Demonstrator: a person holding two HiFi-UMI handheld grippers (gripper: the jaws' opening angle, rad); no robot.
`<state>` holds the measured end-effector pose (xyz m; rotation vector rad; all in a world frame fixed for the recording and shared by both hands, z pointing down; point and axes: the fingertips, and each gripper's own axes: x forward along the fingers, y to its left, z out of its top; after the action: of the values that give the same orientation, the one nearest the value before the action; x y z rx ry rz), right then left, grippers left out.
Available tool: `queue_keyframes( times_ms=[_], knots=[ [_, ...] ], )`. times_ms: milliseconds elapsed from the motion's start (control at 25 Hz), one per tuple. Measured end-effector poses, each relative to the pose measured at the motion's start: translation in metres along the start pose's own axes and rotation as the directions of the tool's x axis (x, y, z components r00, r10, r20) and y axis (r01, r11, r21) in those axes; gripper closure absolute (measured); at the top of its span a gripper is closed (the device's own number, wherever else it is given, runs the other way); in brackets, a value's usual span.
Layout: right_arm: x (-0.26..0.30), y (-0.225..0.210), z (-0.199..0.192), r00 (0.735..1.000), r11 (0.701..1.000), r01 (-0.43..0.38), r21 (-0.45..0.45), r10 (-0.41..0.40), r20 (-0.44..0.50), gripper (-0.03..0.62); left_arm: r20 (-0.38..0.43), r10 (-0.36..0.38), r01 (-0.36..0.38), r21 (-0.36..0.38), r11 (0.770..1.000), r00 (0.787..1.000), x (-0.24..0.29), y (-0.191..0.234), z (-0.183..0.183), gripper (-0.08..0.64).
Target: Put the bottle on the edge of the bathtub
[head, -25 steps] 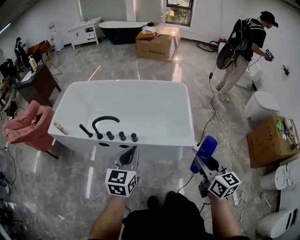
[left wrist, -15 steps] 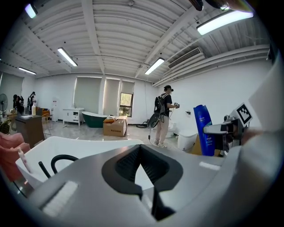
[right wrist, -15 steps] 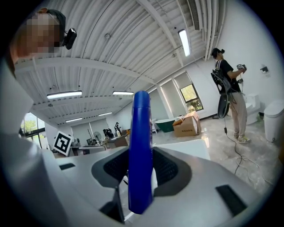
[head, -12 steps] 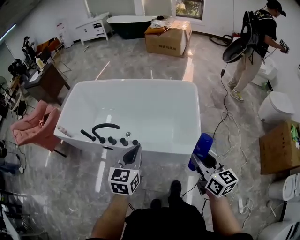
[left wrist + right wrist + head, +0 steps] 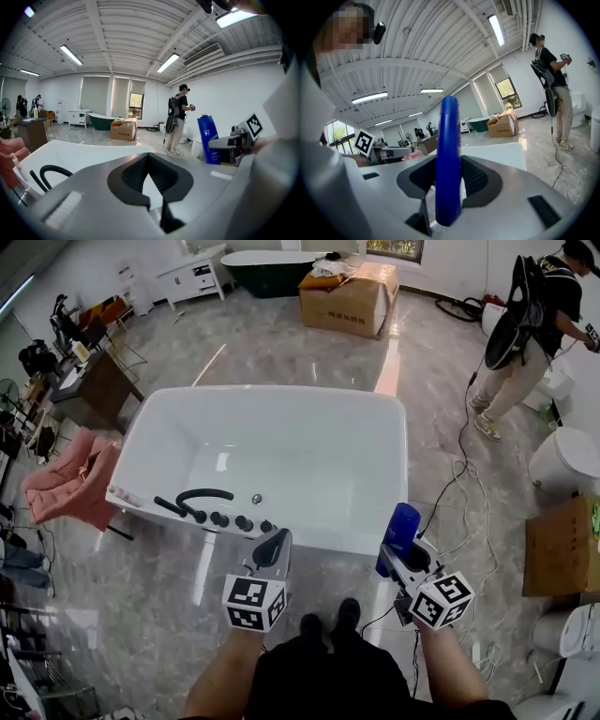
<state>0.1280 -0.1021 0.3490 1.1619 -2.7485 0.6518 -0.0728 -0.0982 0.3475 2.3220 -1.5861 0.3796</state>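
Carrying the bottle to the bathtub is, in our judgement, the step in hand. We find the right gripper with its fingers clamped on the blue bottle's lower body. The bottle is roughly upright with a slight tilt. It is held in the air just outside the tub's near right corner, not touching the rim. The left gripper hangs at the near rim, just right of the black tap set. Its fingers are pressed together on nothing.

To do this well, we advise bringing the bottle over a bare stretch of the near rim, right of the taps. The base should be levelled before contact, then lowered until it sits fully on the flat of the rim, overhanging neither the inner slope nor the outer edge. Release should come only once the bottle stands by itself. The fingers should then draw straight back so that they do not tip it. The empty left gripper should be held clear of the landing spot.

Items we cannot verify:
- **Bottle base:** it sits low between the fingers and is covered by the gripper in the head view, so we cannot tell how flat it is.
- **Rim width at the corner:** it is hard to judge — the wide lens bends it.
- **Label print:** it is too small to read.
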Motion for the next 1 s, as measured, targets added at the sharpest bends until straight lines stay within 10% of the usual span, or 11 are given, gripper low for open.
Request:
queue_keyframes(
  times_ms=[1000],
  knots=[
    [0.079,-0.015,-0.102,0.978,0.991,0.131,-0.018,-0.132,-0.164,0.433,-0.134,-0.150,0.135,-0.113,0.984,0.980,0.042,0.037,-0.114,0.551]
  ],
)
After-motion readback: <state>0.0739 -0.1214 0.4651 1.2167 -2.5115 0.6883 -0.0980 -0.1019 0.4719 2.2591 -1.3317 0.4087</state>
